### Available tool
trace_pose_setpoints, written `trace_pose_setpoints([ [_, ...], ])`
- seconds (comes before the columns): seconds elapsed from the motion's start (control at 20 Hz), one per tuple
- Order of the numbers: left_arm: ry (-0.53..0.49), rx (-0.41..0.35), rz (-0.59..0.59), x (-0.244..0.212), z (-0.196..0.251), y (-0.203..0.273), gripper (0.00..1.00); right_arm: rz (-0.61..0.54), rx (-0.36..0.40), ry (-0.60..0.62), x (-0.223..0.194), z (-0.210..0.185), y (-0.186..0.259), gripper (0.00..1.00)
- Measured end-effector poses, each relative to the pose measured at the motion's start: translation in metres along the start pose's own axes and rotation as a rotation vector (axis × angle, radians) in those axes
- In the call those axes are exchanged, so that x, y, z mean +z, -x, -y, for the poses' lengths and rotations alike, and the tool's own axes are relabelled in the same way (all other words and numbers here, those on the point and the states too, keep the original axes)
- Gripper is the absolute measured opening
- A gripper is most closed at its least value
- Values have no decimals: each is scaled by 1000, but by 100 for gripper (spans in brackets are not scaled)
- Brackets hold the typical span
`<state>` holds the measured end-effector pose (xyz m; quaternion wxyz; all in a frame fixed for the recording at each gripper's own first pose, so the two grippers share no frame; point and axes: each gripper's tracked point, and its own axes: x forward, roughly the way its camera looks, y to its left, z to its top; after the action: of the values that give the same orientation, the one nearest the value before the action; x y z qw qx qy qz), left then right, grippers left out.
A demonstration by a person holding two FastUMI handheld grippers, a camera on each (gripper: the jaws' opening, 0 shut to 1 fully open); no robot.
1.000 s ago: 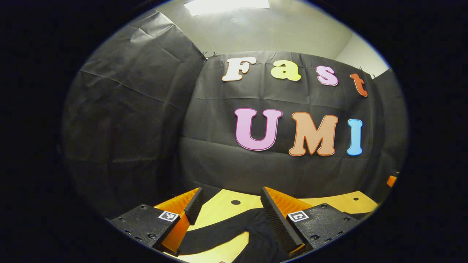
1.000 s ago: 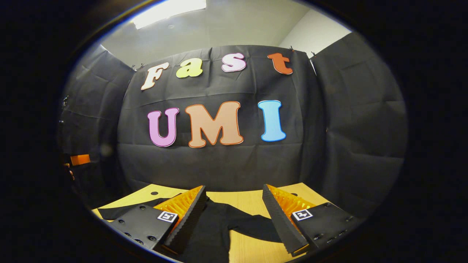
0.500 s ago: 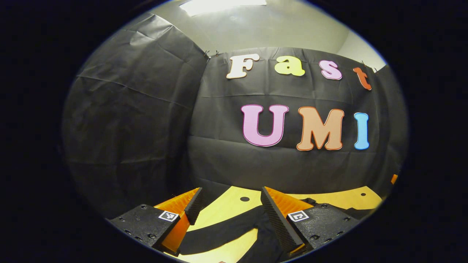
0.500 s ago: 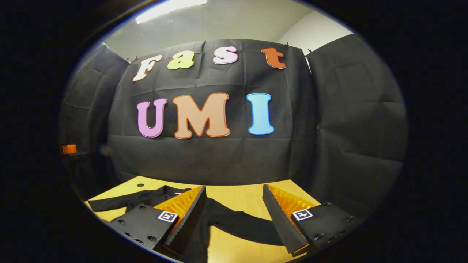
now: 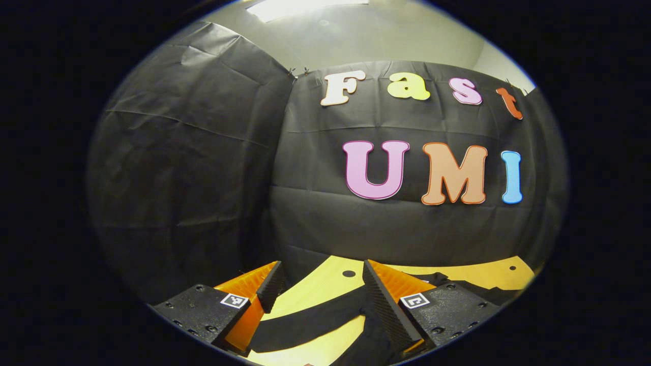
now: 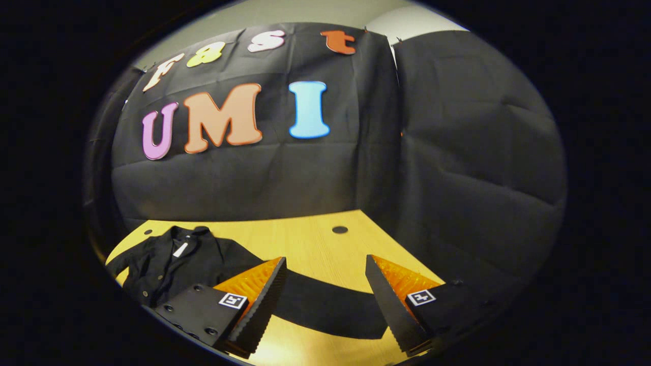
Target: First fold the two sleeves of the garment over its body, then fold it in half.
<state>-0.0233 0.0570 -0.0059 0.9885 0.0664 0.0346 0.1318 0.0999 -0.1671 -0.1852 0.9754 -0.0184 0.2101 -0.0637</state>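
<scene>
Left gripper view first: my left gripper (image 5: 319,279) hangs above the wooden table (image 5: 325,284) with its jaws spread wide and nothing between them. Its left finger (image 5: 269,285) sits over bare wood at the near left. Crossing the gap between the fingers lies one sleeve (image 5: 310,320) of the black garment (image 5: 374,340), stretched out flat and running from low on the left up toward the right finger (image 5: 384,307). That sleeve passes under the right finger rather than being pinched by it — I cannot tell whether the finger touches the cloth. Just ahead of the jaws there is a small dark hole (image 5: 349,273) in the tabletop, and beyond the right finger more dark fabric (image 5: 457,285) spreads off to the right across the wood.

Right gripper view next: to the left of my jaws the garment's body (image 6: 173,267) lies flat on the table (collar end toward the far wall, a pale tag (image 6: 179,249) at the neck and buttons down the front). My right gripper (image 6: 325,272) is likewise open wide, holding nothing. Its left finger (image 6: 262,302) overlaps the edge of the body from my angle. From there the other sleeve (image 6: 330,310) stretches out to the right across the gap, its cuff end lying near the right finger (image 6: 394,305) — spread out, not folded over the body. Ahead of the jaws the bare wood carries another round hole (image 6: 339,230).
</scene>
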Motion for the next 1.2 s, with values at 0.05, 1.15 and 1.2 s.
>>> trace_pose_setpoints([
  [0.05,-12,5,-5,-2,-2,1,91,-39,-9,-15,-13,7,-9,98],
  [1.15,-56,-17,-90,-24,12,-1,92,-356,-119,-48,-133,55,-79,96],
  [1.2,-53,-19,-97,-25,12,-1,91,-357,-112,-49,-134,50,-80,90],
])
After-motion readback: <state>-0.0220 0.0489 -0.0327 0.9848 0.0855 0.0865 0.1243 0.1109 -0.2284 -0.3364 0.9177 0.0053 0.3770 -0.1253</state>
